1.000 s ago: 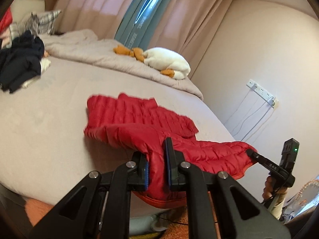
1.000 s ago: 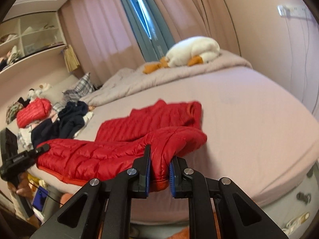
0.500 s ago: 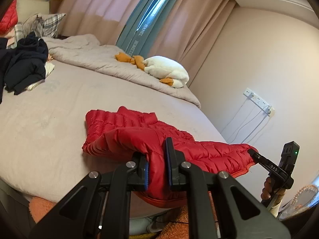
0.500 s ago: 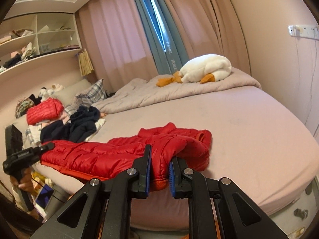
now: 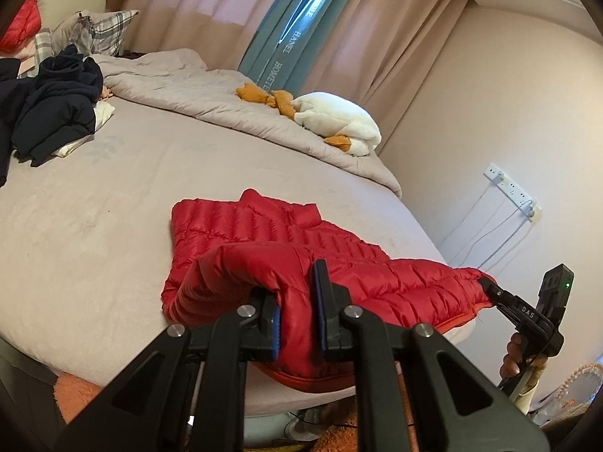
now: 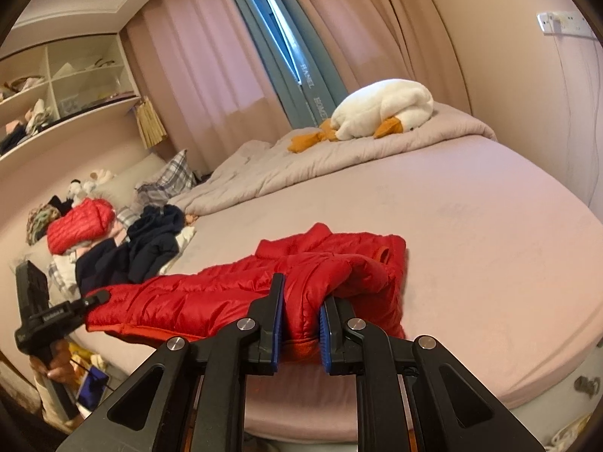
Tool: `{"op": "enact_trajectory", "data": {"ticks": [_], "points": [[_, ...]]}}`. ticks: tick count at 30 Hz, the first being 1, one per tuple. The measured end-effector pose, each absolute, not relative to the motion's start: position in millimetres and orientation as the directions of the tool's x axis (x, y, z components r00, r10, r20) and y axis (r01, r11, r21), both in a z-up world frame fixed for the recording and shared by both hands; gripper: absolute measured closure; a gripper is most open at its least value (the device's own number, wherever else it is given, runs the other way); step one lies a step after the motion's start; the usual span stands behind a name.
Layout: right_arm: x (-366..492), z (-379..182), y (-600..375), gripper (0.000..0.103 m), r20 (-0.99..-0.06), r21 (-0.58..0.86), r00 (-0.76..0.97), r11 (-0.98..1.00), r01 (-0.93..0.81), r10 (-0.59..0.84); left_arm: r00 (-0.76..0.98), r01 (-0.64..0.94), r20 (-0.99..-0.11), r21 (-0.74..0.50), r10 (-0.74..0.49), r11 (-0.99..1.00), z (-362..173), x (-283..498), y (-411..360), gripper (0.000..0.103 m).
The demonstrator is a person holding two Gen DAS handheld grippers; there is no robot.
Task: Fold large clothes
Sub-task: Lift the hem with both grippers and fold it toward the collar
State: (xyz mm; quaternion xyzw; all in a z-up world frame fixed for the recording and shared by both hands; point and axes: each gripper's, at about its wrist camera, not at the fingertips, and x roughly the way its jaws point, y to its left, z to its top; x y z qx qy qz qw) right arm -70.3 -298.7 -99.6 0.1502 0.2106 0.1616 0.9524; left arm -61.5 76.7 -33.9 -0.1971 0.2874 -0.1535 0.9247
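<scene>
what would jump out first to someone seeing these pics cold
The bright red puffer jacket on the near edge of the pale bed, its hem pinched at both ends by the left hand-held gripper and right hand-held gripper. Next, the white plush goose on the rumpled blanket by the curtains.

Home bedroom: bed (image 5: 113, 203), curtains (image 5: 211, 3), plush goose (image 6: 384, 109).

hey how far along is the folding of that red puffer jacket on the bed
Early. Done: the red jacket lies spread on the bed. In hand: the left gripper and right gripper each pinch its near hem, lifted and curling toward the collar. Left: laying that fold down and any further folds; the dark clothes pile looks unfolded.
</scene>
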Motion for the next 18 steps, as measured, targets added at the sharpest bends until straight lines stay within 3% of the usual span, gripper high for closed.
{"op": "enact_trajectory", "data": {"ticks": [18], "points": [[-33, -84, -299, 0.087, -0.4, 0.384, 0.856, 0.908, -0.168, 0.327, 0.771, 0.125, -0.522, -0.437, -0.365, 0.891, -15, -6, 74, 0.088]]}}
